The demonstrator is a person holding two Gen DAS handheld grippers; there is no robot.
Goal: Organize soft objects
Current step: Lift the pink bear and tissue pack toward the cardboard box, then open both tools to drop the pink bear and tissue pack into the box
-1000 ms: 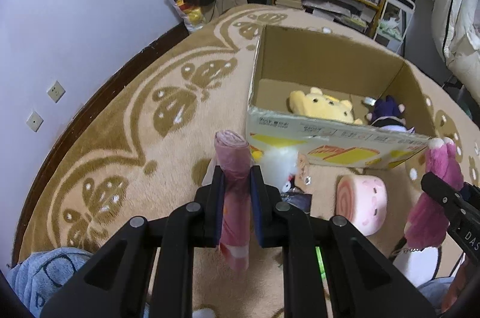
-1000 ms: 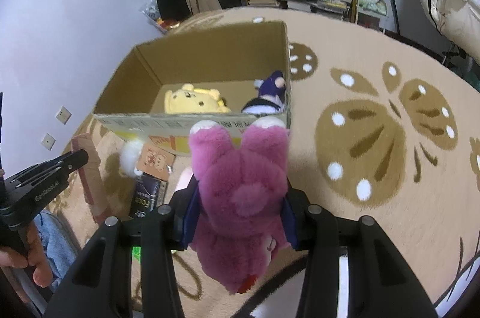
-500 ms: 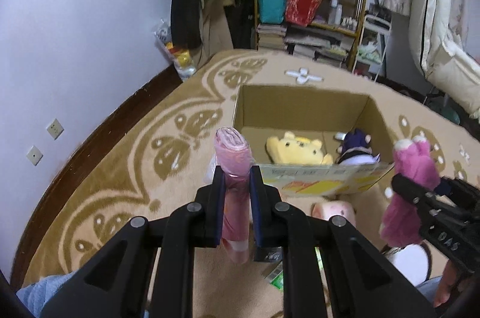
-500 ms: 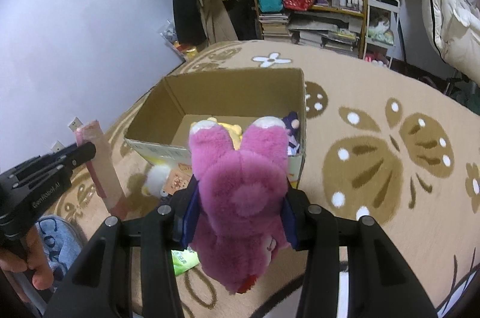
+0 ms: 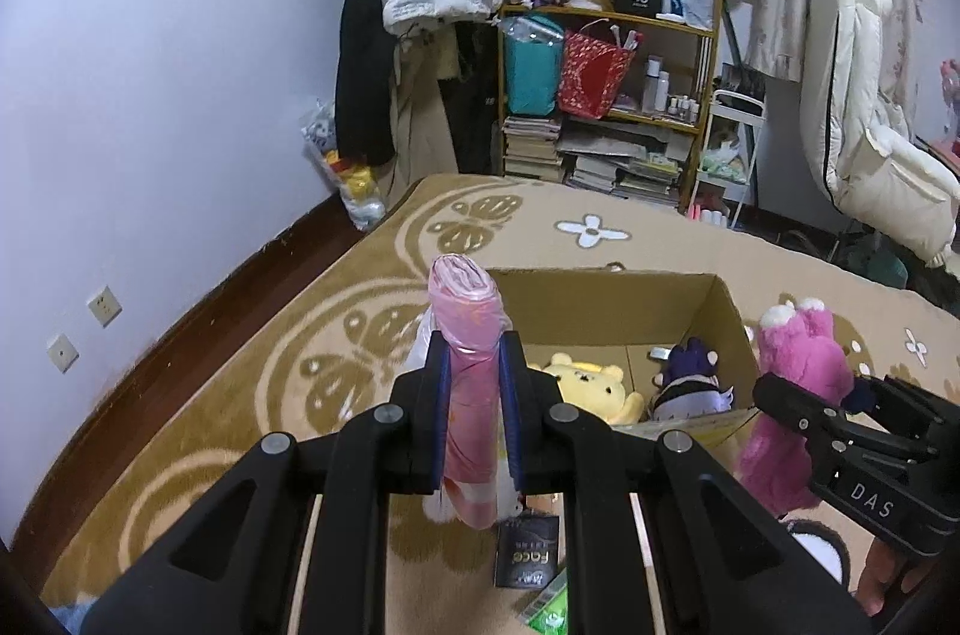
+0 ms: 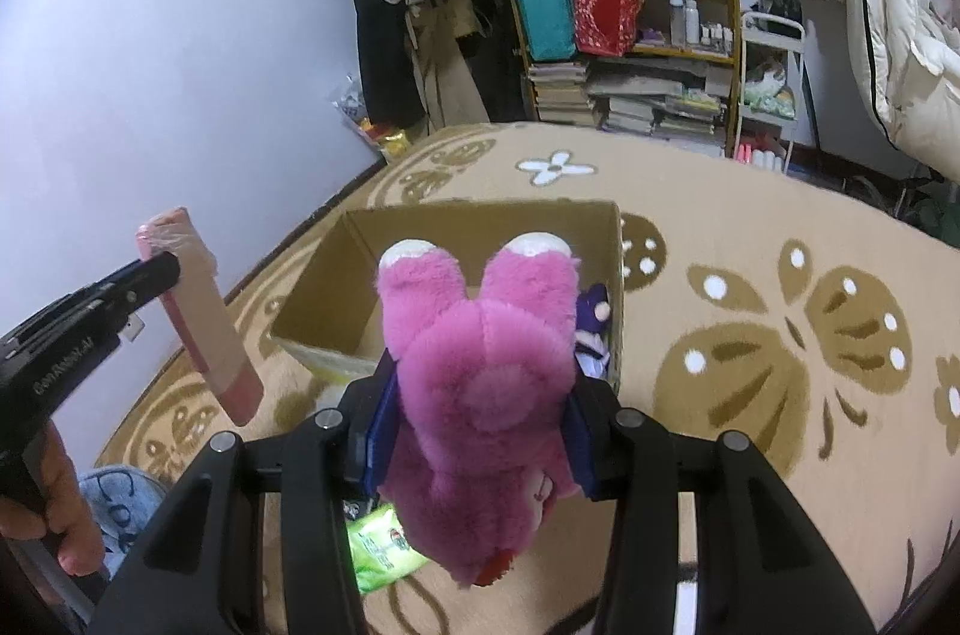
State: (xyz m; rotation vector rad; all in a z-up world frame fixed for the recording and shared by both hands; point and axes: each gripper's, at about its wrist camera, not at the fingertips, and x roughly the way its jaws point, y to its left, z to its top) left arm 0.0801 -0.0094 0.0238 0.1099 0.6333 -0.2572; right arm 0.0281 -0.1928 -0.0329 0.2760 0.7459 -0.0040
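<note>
My left gripper [image 5: 474, 365] is shut on a pink rolled soft bundle [image 5: 471, 383] wrapped in plastic, held upright in the air; it also shows in the right wrist view [image 6: 207, 329]. My right gripper [image 6: 480, 395] is shut on a magenta plush toy [image 6: 486, 365], held upside down with its white-soled feet up; the plush also shows in the left wrist view [image 5: 792, 395]. Both are held above the near side of an open cardboard box [image 5: 612, 305] on the carpet. Inside lie a yellow bear plush [image 5: 591, 386] and a dark purple doll [image 5: 690, 380].
On the carpet near the box lie a black packet [image 5: 528, 554] and a green packet [image 6: 378, 551]. A cluttered shelf [image 5: 612, 95] with books and bags stands at the back. A purple wall [image 5: 150, 95] runs along the left. A white chair [image 5: 864, 143] stands at the right.
Both grippers have risen and tilted up with their loads. The box now sits lower in both views, and more of the room behind shows.
</note>
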